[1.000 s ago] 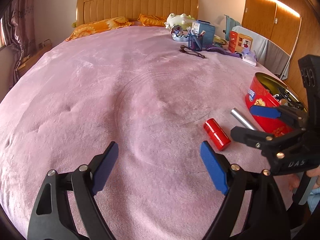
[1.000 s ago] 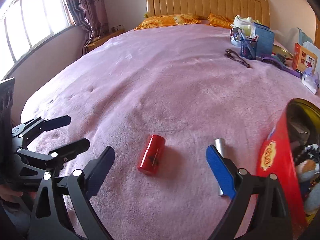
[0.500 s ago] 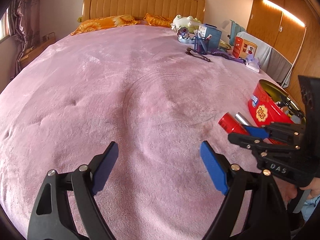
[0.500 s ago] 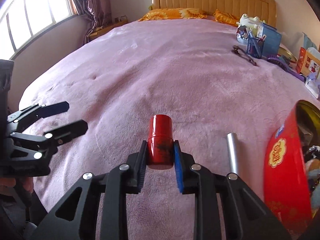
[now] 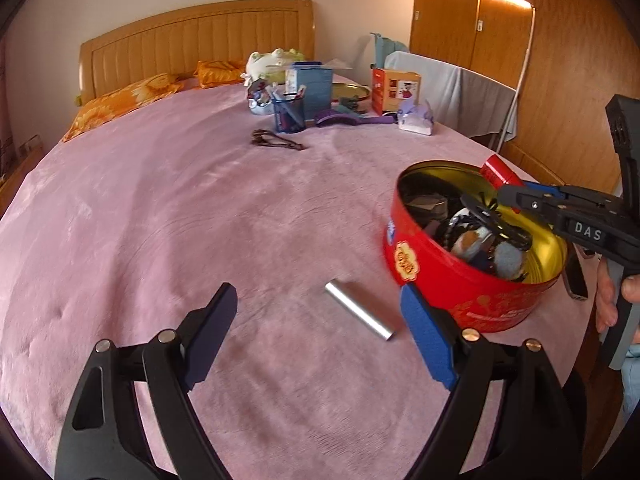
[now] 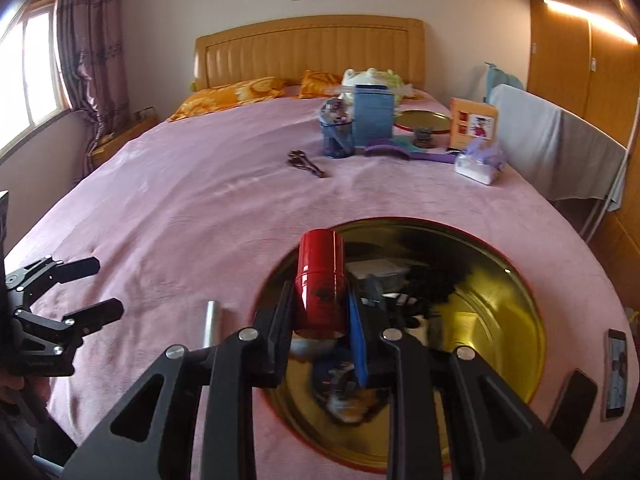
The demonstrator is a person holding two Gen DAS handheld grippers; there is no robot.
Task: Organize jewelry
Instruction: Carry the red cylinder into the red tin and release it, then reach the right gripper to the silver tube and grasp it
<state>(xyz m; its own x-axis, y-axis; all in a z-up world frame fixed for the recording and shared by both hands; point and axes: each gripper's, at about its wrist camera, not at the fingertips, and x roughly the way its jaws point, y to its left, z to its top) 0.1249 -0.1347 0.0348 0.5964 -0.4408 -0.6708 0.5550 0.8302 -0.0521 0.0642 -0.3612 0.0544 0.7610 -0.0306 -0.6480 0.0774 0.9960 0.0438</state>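
My right gripper (image 6: 320,312) is shut on a small red cylinder tin (image 6: 320,280) and holds it above the open round red tin (image 6: 500,320), which holds several hair and jewelry items. In the left wrist view the red cylinder (image 5: 500,174) sits over the round tin's (image 5: 460,288) far rim, held by the right gripper (image 5: 516,198). My left gripper (image 5: 320,332) is open and empty, low over the pink bedspread. A silver tube (image 5: 359,311) lies between its fingers, beside the round tin; it also shows in the right wrist view (image 6: 211,322).
A dark necklace (image 5: 276,141) lies mid-bed. At the far side stand a blue pen cup (image 5: 289,114), a blue box (image 5: 312,84), a gold lid (image 5: 348,92), a purple brush (image 5: 352,119) and a tissue pack (image 5: 416,122). Two phones (image 6: 616,372) lie at the bed's right edge.
My right gripper closed on the red cylinder, lifted it off the bed and carried it right, over the open round tin. My left gripper stayed open and turned toward the tin.
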